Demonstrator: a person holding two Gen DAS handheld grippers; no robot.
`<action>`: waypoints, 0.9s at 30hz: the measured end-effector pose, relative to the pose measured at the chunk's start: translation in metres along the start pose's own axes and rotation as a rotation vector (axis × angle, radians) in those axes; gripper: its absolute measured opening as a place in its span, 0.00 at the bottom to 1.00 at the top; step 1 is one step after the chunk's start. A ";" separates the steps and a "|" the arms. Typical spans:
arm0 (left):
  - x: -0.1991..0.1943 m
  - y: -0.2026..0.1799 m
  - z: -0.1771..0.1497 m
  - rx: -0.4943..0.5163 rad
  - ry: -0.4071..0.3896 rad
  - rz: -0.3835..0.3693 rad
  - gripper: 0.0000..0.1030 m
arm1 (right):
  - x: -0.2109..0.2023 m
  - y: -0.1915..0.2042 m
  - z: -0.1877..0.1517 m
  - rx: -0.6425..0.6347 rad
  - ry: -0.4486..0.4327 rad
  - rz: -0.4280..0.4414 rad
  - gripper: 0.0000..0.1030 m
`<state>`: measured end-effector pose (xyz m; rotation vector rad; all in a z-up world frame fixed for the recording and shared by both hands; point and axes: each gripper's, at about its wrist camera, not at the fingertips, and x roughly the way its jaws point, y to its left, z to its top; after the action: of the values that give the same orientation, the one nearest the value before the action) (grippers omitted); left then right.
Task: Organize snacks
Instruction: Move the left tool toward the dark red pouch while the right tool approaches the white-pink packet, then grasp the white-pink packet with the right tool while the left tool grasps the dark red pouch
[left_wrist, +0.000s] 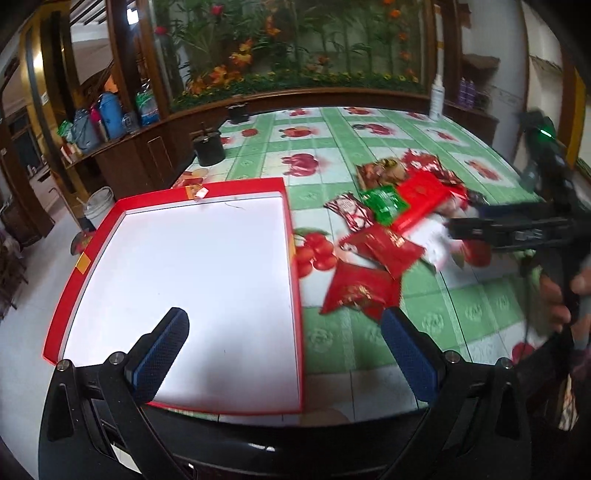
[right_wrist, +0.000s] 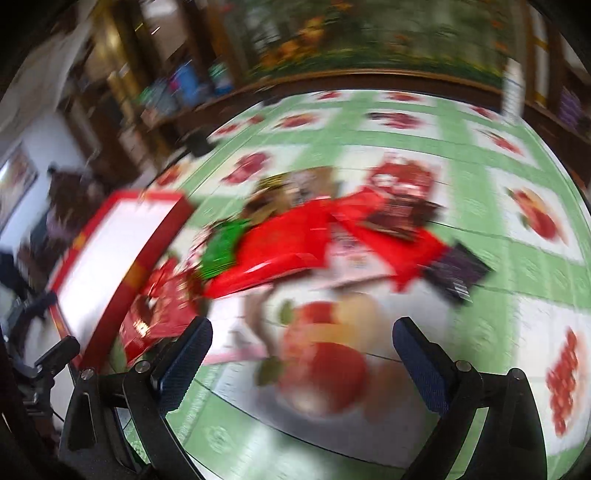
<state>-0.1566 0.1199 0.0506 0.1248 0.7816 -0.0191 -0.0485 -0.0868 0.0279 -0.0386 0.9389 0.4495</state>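
Note:
A shallow red box with a white inside lies on the left of the fruit-print tablecloth. My left gripper hangs open over the box's near right corner, nothing between its blue pads. To the right of the box is a pile of snack packets: several red ones, a green one and a large red one. My right gripper, held by a hand, reaches into the pile from the right. In the blurred right wrist view my right gripper is open and empty above the tablecloth, the pile ahead, the box to the left.
A black pot and a smaller black container stand at the table's far left edge. A white spray bottle stands at the back right. A white bucket sits on the floor to the left. A dark purple packet lies right of the pile.

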 end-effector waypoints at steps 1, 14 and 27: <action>-0.002 -0.001 -0.002 0.008 0.000 -0.004 1.00 | 0.004 0.005 0.001 -0.012 0.013 0.002 0.95; -0.016 -0.011 0.007 0.074 -0.032 -0.128 1.00 | 0.037 0.033 0.004 -0.168 0.092 -0.085 0.72; 0.026 -0.043 0.025 -0.188 0.195 -0.280 1.00 | 0.008 -0.022 -0.016 -0.128 0.026 -0.044 0.45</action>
<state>-0.1230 0.0752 0.0452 -0.1646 0.9862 -0.2009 -0.0486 -0.1074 0.0083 -0.1808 0.9321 0.4687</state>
